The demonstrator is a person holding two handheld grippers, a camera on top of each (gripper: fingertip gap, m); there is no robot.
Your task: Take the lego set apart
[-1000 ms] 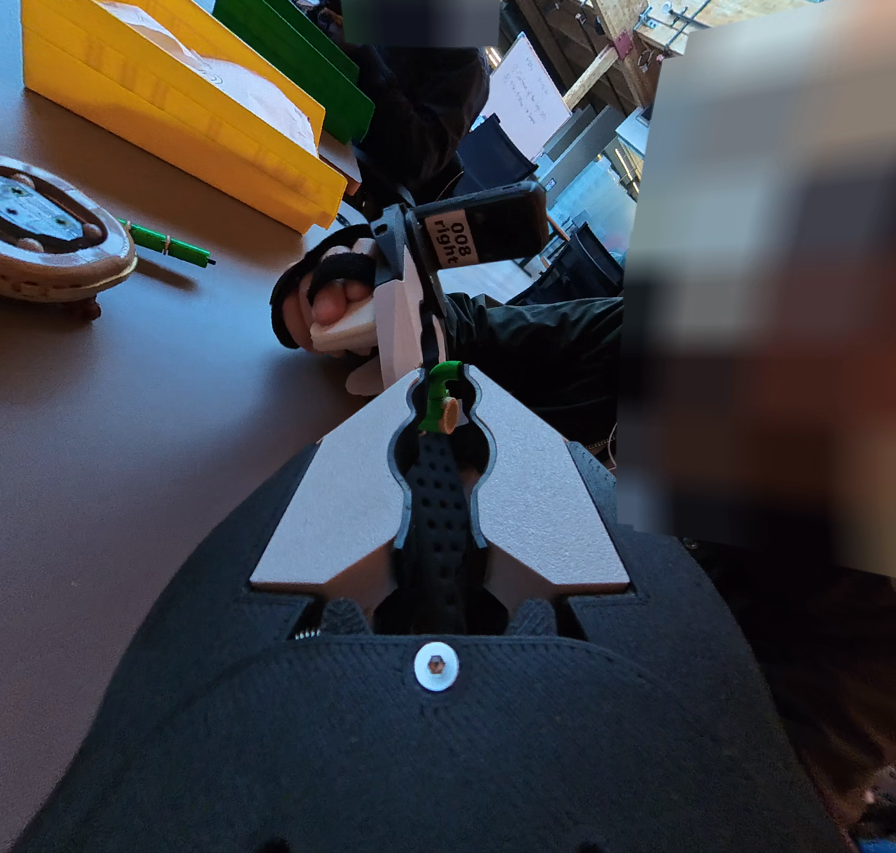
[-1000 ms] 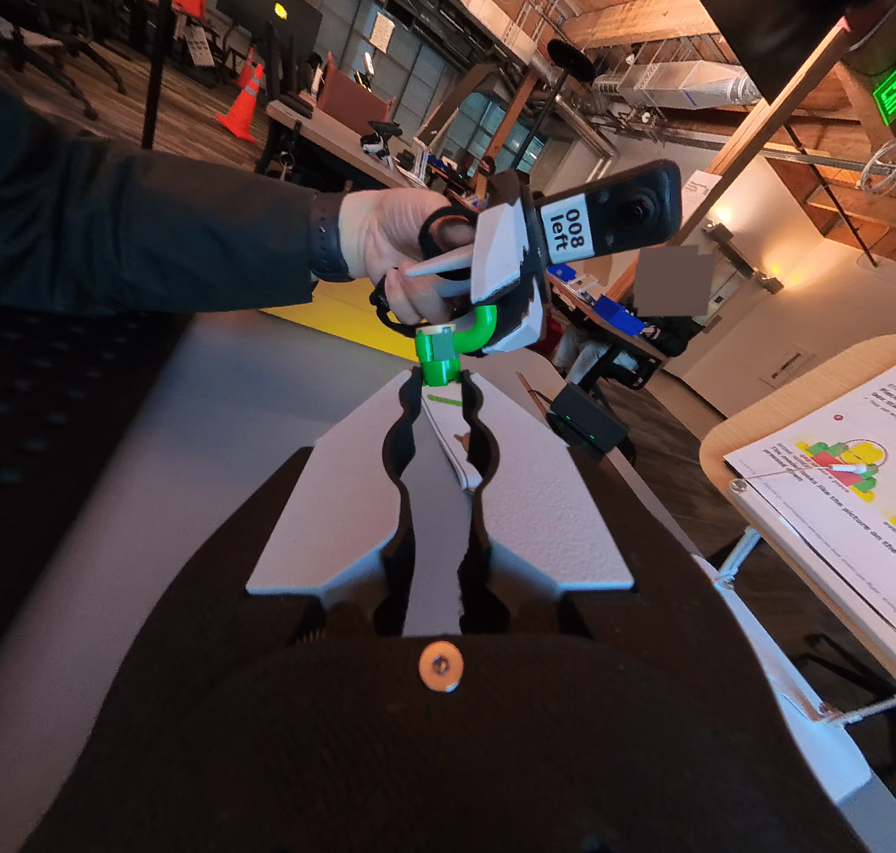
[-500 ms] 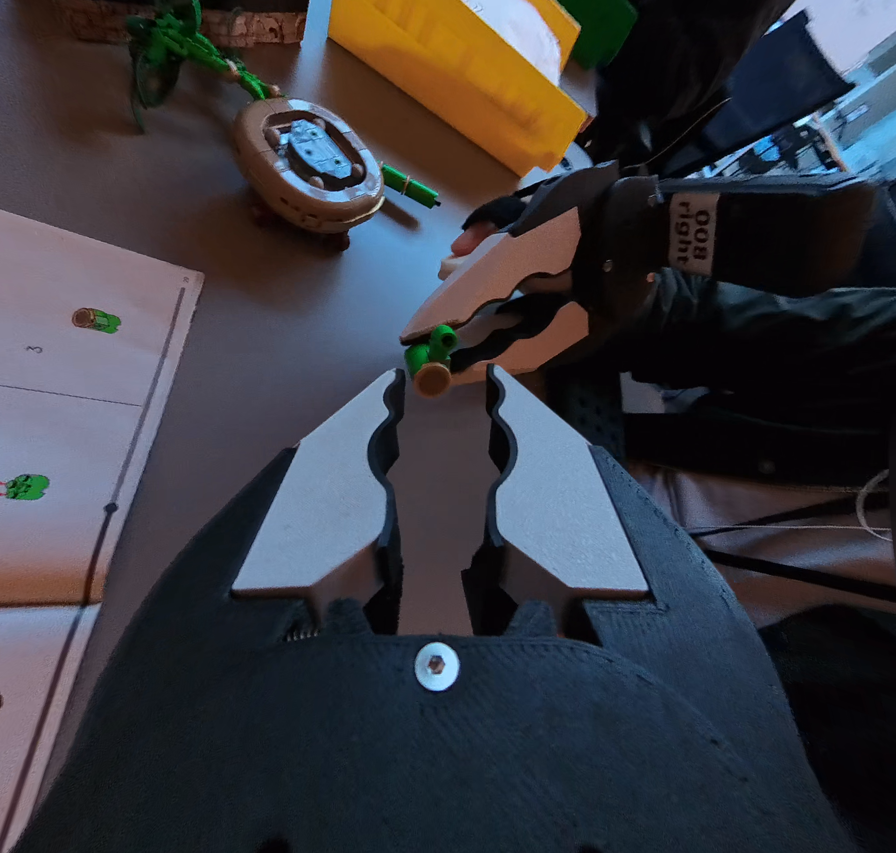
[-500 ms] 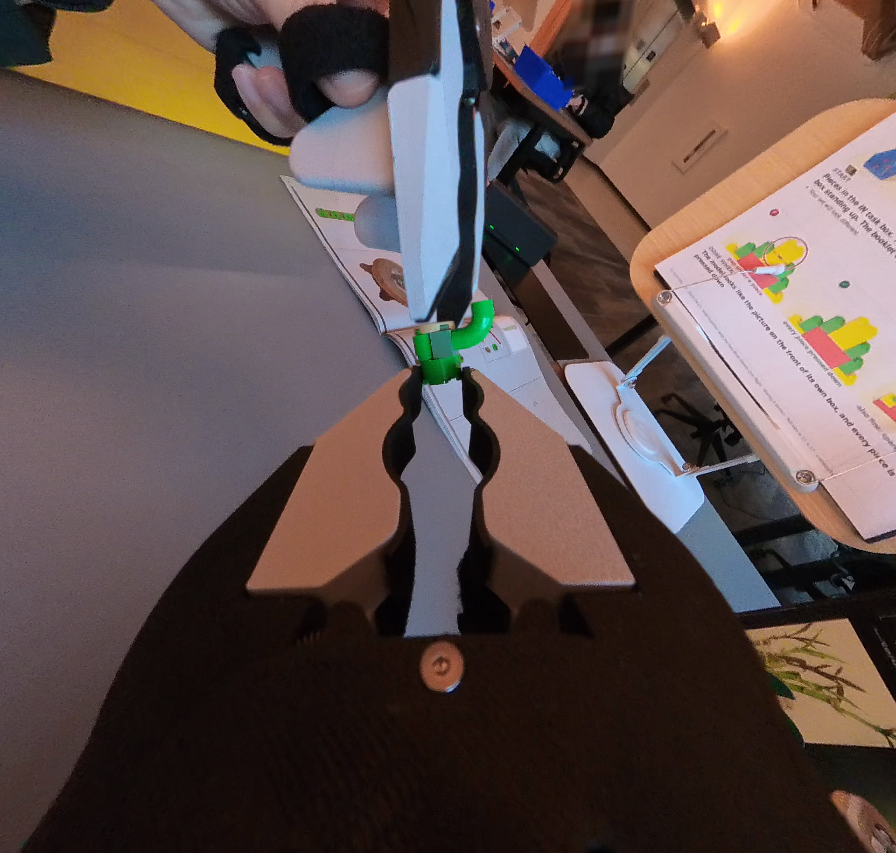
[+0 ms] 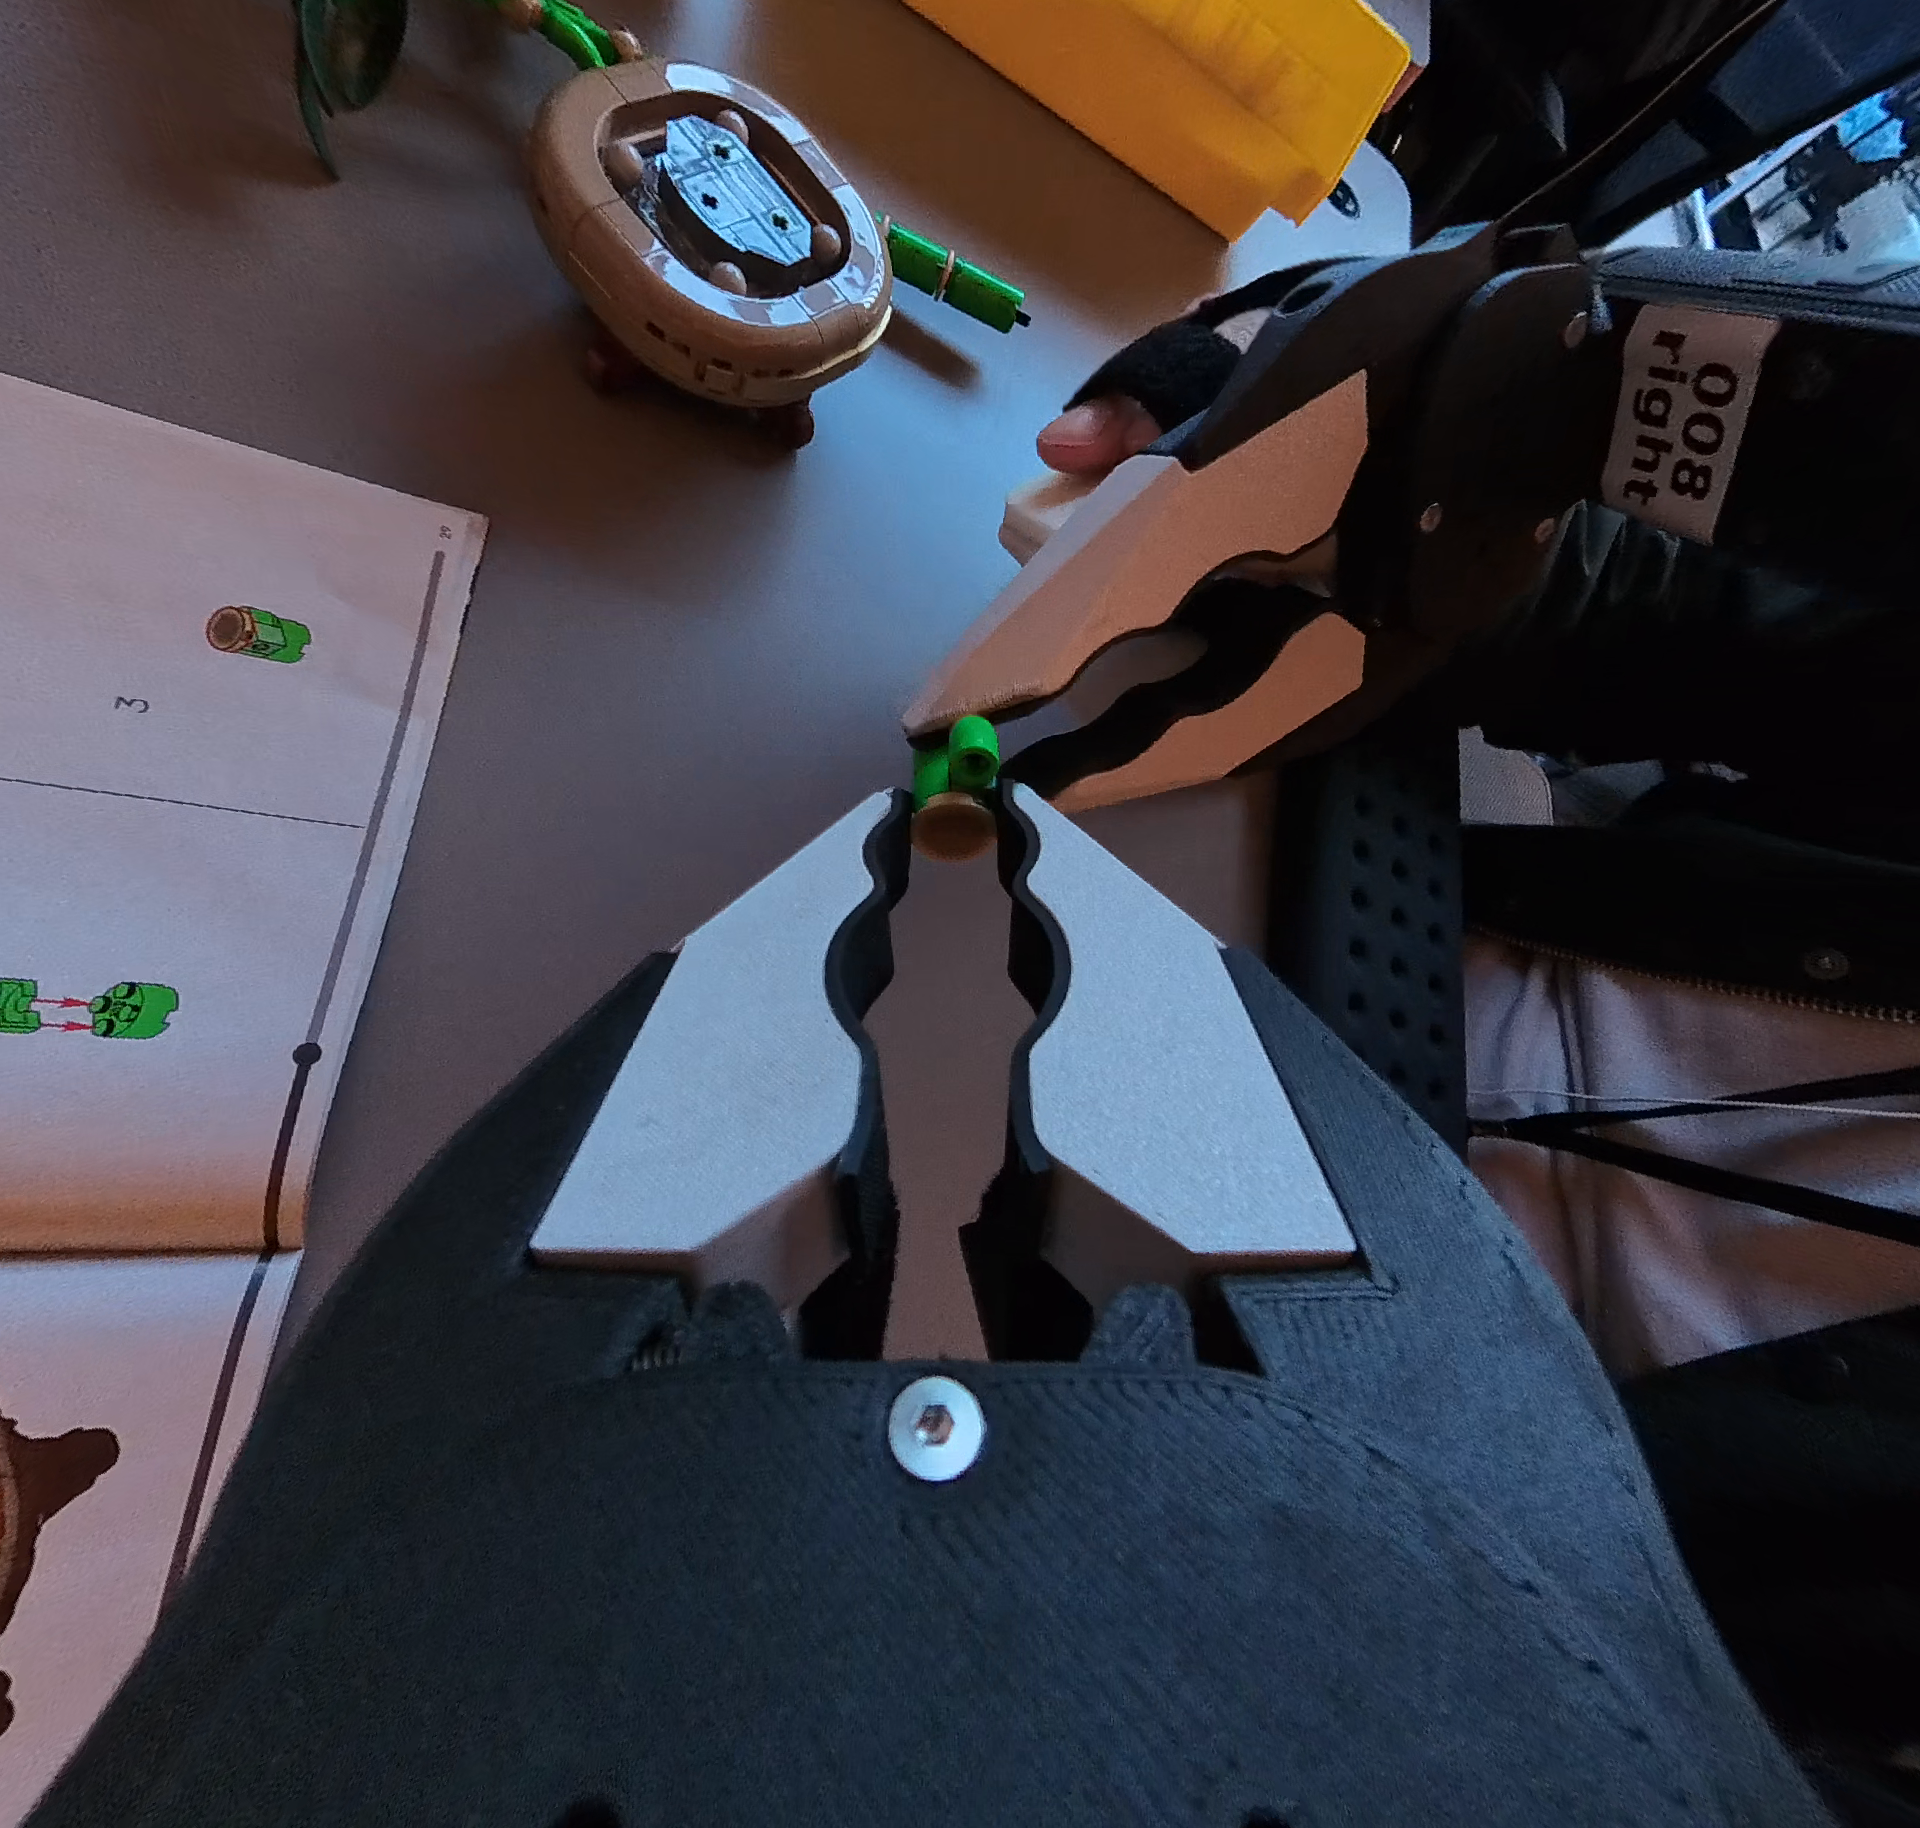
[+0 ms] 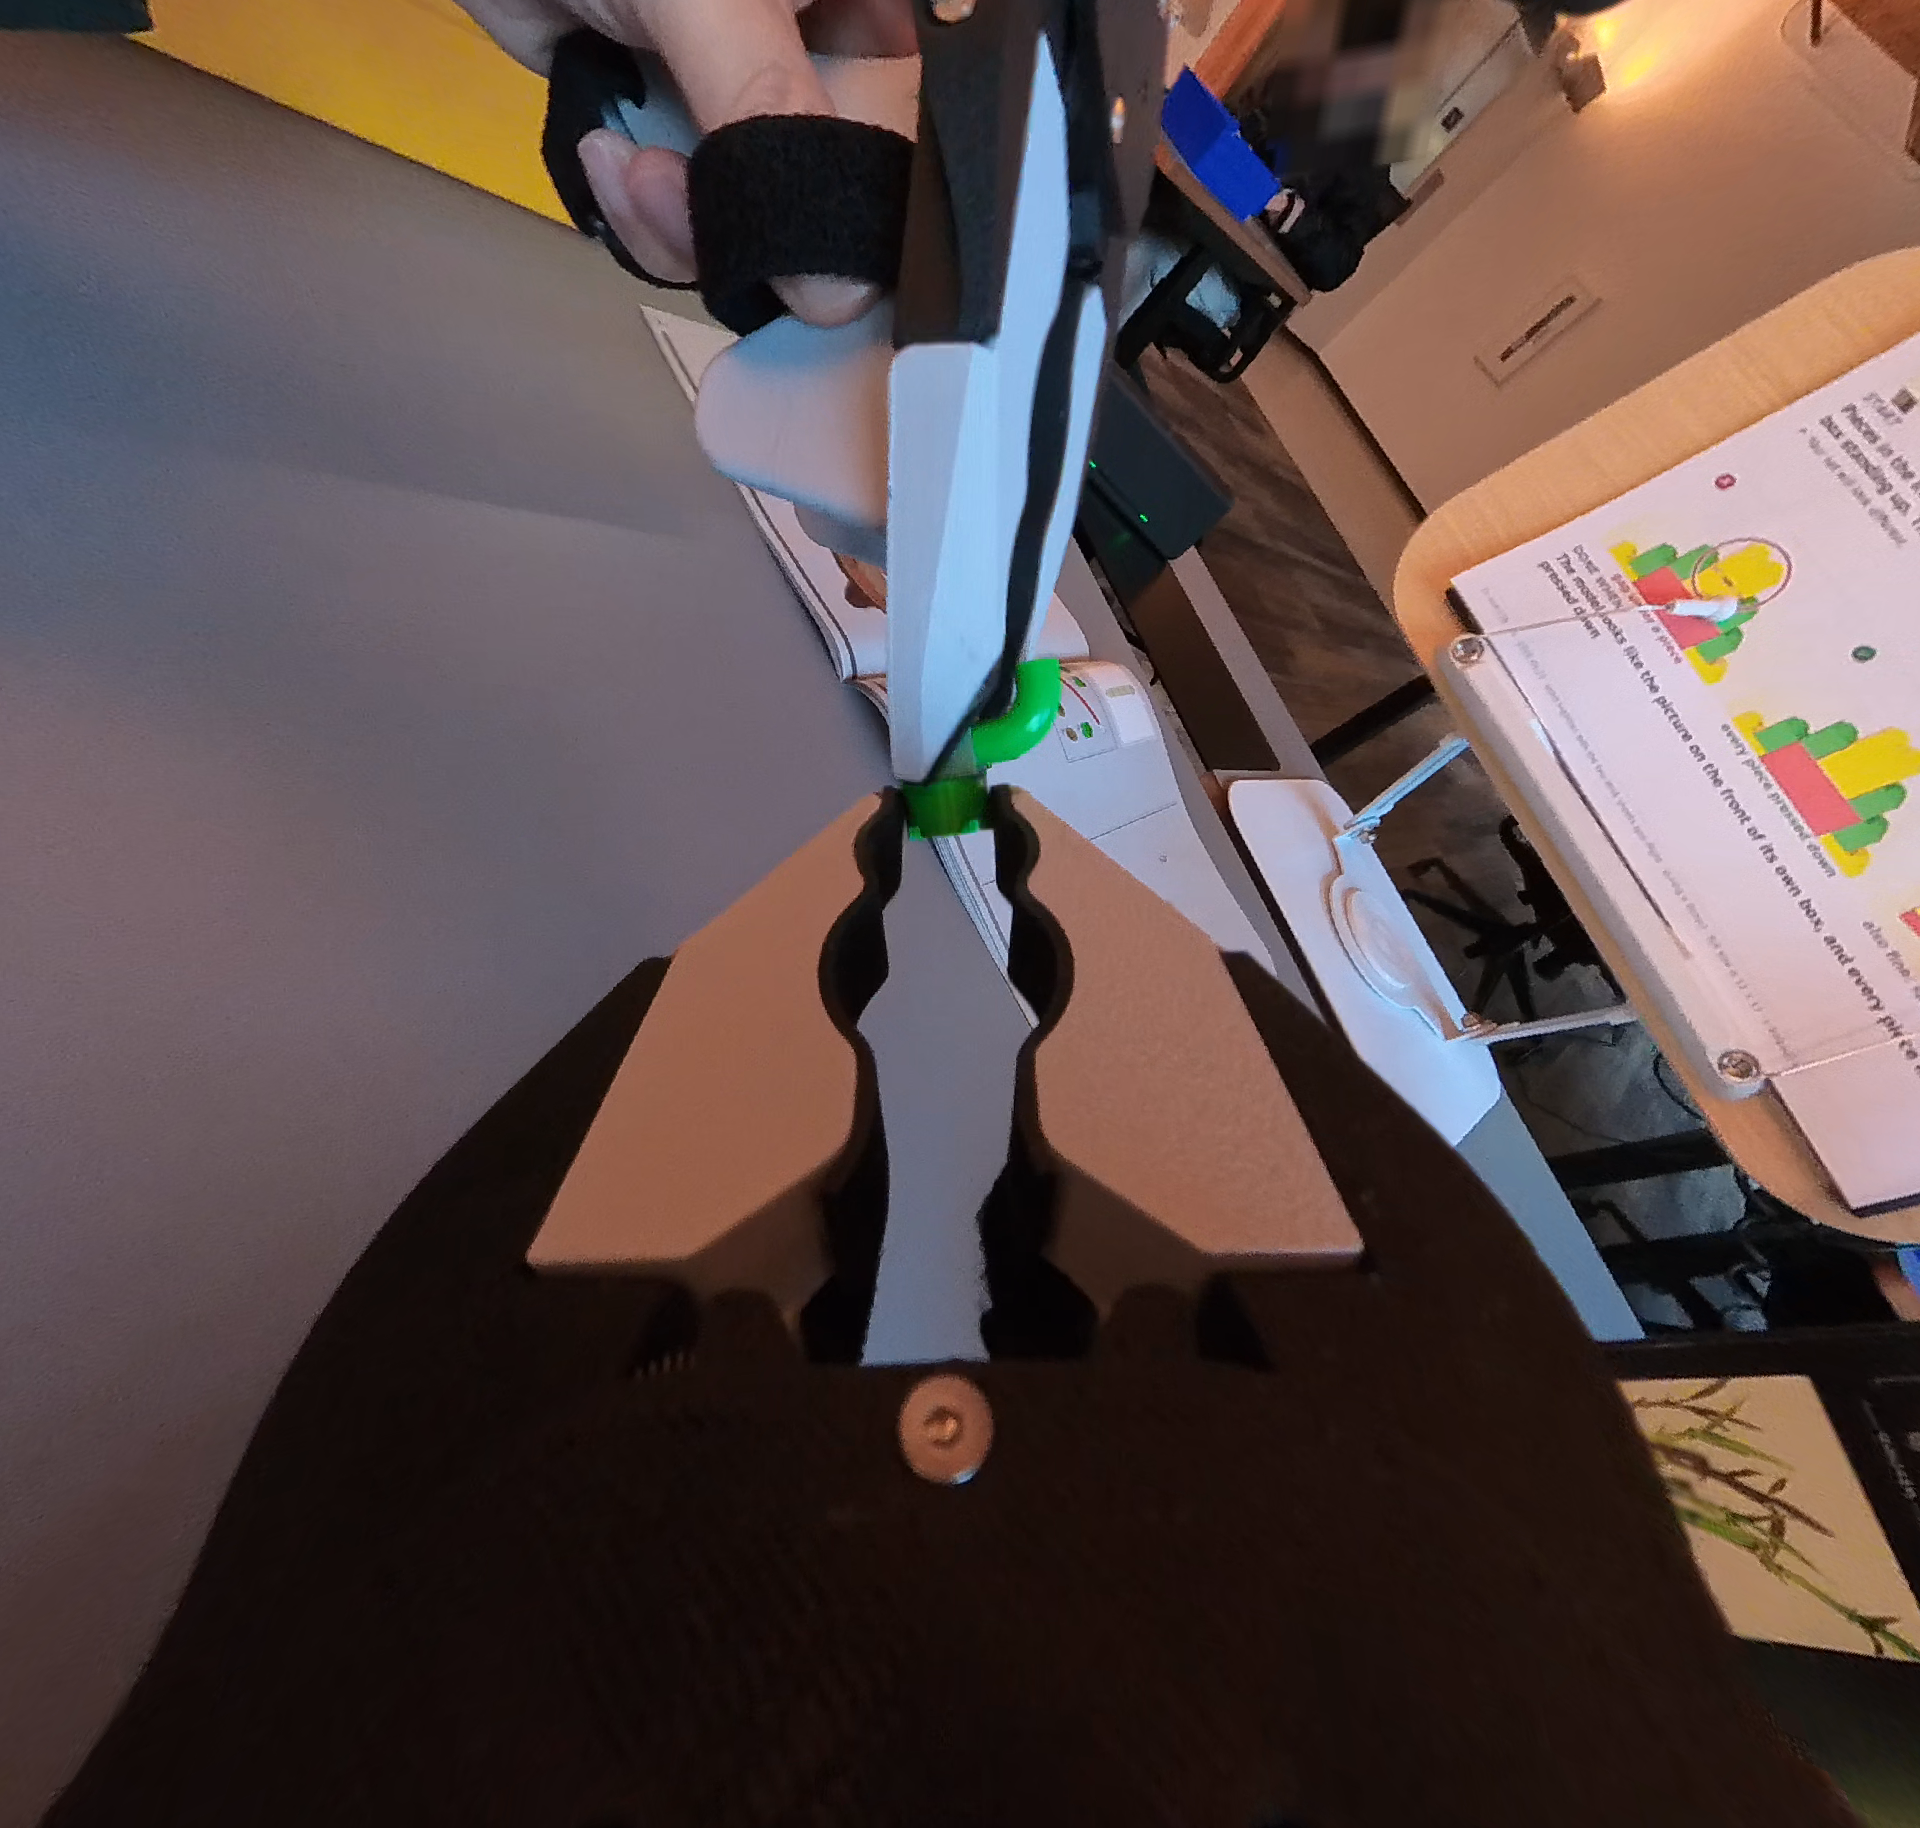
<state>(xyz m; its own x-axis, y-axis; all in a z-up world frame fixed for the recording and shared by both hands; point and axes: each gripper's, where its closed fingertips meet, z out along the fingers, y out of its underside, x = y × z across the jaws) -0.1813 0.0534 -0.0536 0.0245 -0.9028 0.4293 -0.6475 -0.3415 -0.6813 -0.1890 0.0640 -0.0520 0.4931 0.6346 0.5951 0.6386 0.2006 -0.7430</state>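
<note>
We now pinch the small green stem (image 5: 954, 776) between both sets of tips above the table (image 5: 623, 573): our left gripper (image 5: 951, 810), open half a second ago, has closed on its tan end, while our right gripper (image 6: 943, 808) stays clamped on its green block. Pulling apart can begin.

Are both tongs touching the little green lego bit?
Touching. The right wrist view shows the right tongs pinching the little green piece while the left tongs clamp its other end.
</note>
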